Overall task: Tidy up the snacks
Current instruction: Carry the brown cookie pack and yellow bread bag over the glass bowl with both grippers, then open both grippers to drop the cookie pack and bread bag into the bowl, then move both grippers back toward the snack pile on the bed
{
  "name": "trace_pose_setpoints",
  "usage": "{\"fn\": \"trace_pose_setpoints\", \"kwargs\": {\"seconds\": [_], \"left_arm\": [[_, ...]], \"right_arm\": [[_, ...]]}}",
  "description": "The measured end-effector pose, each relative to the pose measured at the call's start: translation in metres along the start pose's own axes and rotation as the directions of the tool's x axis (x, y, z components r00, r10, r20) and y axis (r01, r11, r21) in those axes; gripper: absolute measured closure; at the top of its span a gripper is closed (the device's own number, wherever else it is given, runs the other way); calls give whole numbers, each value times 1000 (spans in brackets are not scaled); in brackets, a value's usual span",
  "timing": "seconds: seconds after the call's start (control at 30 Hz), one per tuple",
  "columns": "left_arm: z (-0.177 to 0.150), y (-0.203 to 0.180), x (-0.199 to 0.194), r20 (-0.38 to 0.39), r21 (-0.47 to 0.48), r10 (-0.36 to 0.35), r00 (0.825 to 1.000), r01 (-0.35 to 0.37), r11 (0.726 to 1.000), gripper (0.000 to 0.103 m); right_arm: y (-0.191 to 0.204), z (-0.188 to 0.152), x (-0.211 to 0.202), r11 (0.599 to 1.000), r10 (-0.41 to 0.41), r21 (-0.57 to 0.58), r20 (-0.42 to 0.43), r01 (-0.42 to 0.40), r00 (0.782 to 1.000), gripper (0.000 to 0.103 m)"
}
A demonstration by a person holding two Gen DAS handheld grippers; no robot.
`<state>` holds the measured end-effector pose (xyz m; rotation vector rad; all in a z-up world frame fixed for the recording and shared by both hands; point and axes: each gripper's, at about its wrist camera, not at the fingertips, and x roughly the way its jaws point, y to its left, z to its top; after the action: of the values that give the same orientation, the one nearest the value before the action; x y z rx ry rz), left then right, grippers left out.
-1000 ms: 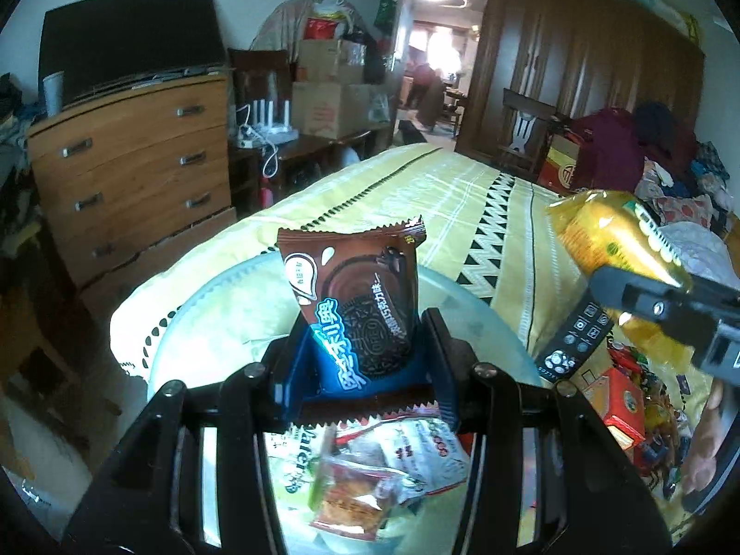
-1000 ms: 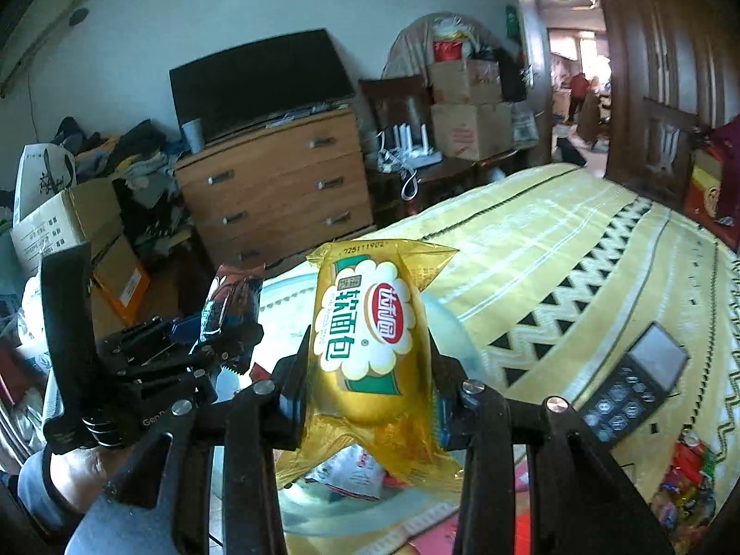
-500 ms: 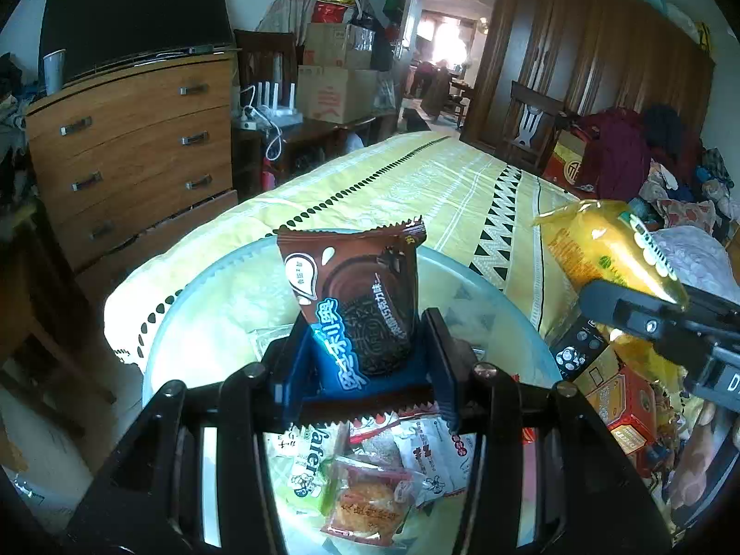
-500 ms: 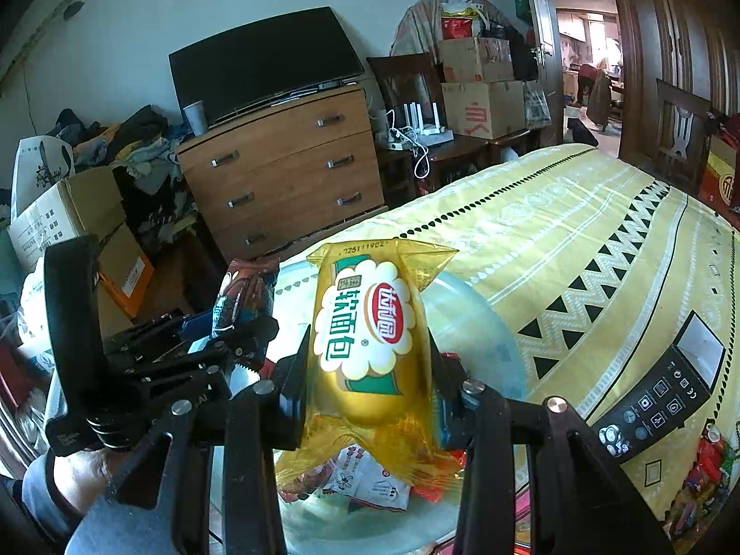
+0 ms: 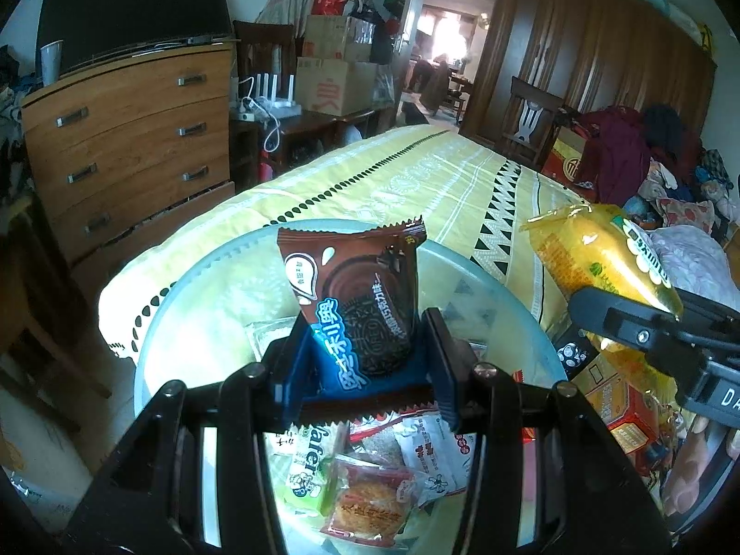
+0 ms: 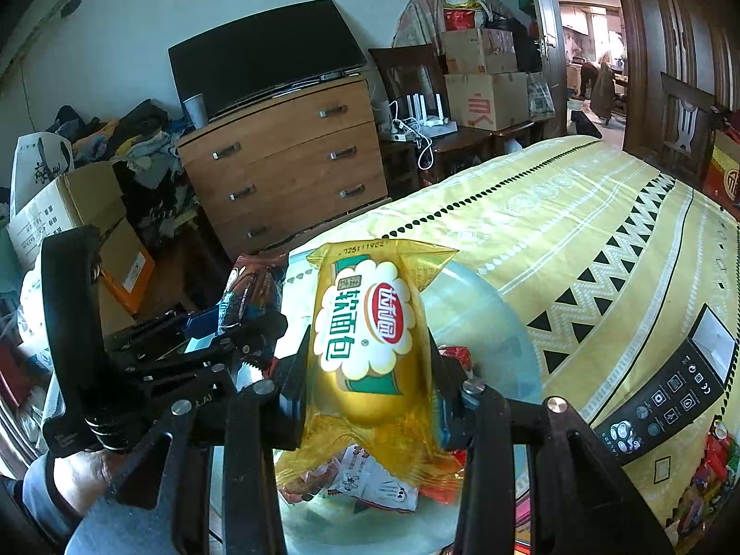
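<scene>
Over the clear plastic tub (image 5: 194, 323) on the bed (image 5: 416, 185), the right gripper (image 6: 370, 397) pinches the yellow bread packet (image 6: 365, 337) at mid-body: soft, crushable, slippery film. The left gripper (image 5: 365, 360) clamps the smaller brown cookie pack (image 5: 356, 296) low; light, brittle inside.

Legible on the brown biscuit packet (image 5: 356, 296): "奥利奥" in white on a blue band, with smaller "浓醇巧克力味" beside it. On the yellow bread packet (image 6: 370, 328): green "软面包", a red oval brand mark too warped to make out, and "025111982" stamped along the top seal. In the clear basin (image 5: 490, 286), on a green wrapper (image 5: 311, 467): "Wafer", partly cut off. On the cardboard box (image 6: 485, 101) by the doorway: one large red character, unreadable.
</scene>
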<state>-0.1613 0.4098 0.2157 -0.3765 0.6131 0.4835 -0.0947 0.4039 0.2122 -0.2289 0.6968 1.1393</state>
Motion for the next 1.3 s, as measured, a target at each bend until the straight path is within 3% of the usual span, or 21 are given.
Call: {"fn": "trace_pose_setpoints", "kwargs": {"seconds": [0.53, 0.87, 0.93, 1.0, 1.2, 1.27, 1.3], "left_arm": [[0, 0, 2, -7, -4, -5, 1000, 5, 1000, 57], [-4, 6, 14, -41, -29, -8, 999, 7, 1000, 55], [-4, 7, 13, -39, -37, -5, 999, 3, 999, 48], [-3, 7, 12, -33, -43, -3, 999, 2, 999, 35], [-5, 10, 11, -39, -73, -14, 999, 11, 997, 8], [-6, 12, 13, -57, -85, -22, 998, 17, 996, 5], [-8, 13, 12, -68, -96, -23, 997, 16, 995, 5]], "right_arm": [[2, 0, 7, 1000, 2, 5, -12, -2, 1000, 61], [0, -3, 14, 1000, 0, 24, -20, 0, 1000, 54], [0, -3, 13, 1000, 1, 26, -17, -1, 1000, 52], [0, -3, 13, 1000, 4, 25, -15, -3, 1000, 48], [1, -6, 8, 999, 5, 32, 1, -5, 1000, 34], [3, -14, 0, 1000, -10, 24, 14, 9, 1000, 21], [6, -18, -5, 1000, -19, 16, 28, 18, 999, 20]]}}
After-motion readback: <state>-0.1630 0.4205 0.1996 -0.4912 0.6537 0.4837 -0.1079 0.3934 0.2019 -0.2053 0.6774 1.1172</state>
